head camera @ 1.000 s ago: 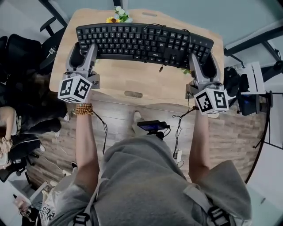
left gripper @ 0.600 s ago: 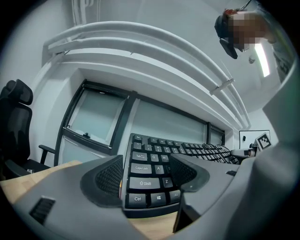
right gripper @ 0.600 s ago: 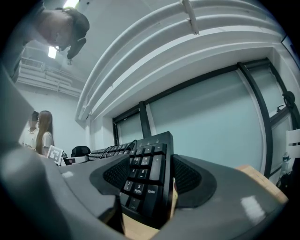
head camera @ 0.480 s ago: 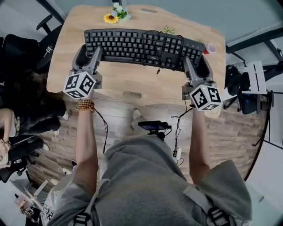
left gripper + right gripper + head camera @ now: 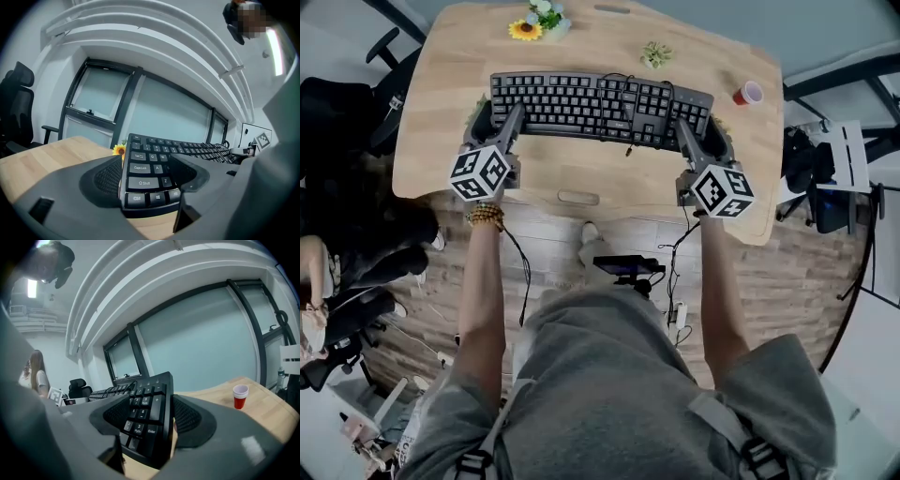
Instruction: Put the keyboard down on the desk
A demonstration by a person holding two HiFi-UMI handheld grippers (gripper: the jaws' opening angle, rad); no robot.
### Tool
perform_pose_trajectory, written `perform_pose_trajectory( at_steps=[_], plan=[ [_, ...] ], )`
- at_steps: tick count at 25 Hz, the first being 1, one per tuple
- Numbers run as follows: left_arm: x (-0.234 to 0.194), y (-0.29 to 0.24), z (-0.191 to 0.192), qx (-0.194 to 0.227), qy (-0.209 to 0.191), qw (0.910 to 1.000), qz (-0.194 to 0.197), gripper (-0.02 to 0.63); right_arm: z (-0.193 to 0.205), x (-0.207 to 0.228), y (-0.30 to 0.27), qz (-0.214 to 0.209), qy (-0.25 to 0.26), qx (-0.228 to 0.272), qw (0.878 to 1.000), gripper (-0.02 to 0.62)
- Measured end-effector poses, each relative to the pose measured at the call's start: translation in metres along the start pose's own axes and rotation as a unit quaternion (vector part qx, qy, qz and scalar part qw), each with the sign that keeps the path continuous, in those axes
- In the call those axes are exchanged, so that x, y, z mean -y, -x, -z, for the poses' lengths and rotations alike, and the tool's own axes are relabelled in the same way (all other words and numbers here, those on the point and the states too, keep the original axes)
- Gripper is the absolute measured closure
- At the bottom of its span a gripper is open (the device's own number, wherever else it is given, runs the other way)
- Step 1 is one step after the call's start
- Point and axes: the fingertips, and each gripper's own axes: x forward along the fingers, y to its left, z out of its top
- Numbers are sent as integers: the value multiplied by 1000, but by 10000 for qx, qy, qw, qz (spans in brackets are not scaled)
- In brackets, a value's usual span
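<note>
In the head view a black keyboard (image 5: 600, 101) hangs crosswise low over the wooden desk (image 5: 581, 173); whether it touches the top I cannot tell. My left gripper (image 5: 495, 117) is shut on its left end. My right gripper (image 5: 703, 131) is shut on its right end, over the number pad. In the left gripper view the keyboard (image 5: 147, 171) stands between the ribbed pads, with the Ctrl and Shift keys nearest. In the right gripper view the keyboard (image 5: 145, 411) is tilted on edge between the pads. A short cable (image 5: 628, 145) hangs from its front.
A sunflower decoration (image 5: 525, 30) and a small green plant (image 5: 656, 53) stand at the desk's far edge. A red cup (image 5: 748, 94) is at the far right of the desk. Black office chairs (image 5: 337, 112) stand left of the desk. A phone on a mount (image 5: 623, 267) sits by the person's waist.
Both grippers have sunk toward the desk with the keyboard still held between them. The plant and the red cup, hidden behind the keyboard before, now show.
</note>
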Motion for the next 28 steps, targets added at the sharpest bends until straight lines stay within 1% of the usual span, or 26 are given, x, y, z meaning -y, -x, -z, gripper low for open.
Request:
perform_pose_trajectory(
  at_steps=[4,10,18,24,28],
  plan=[
    [-6,-11,26,-266,53,9996,-94,291,27,17,-11,36,-95,-285,9995,307],
    [-25,-20,69,-645,78,9977,-203,291,79,31,-24,172,-350,-698,9968,307],
    [-46,-31,134,-1218,258,9918,-298,290,141,50,-37,391,-604,-1236,9897,307],
    [-55,-43,162,-1566,346,9865,-320,290,172,65,-49,534,-791,-1559,9832,307],
    [-60,-48,172,-1734,337,9837,-329,290,191,72,-52,627,-913,-1709,9790,307]
  ],
)
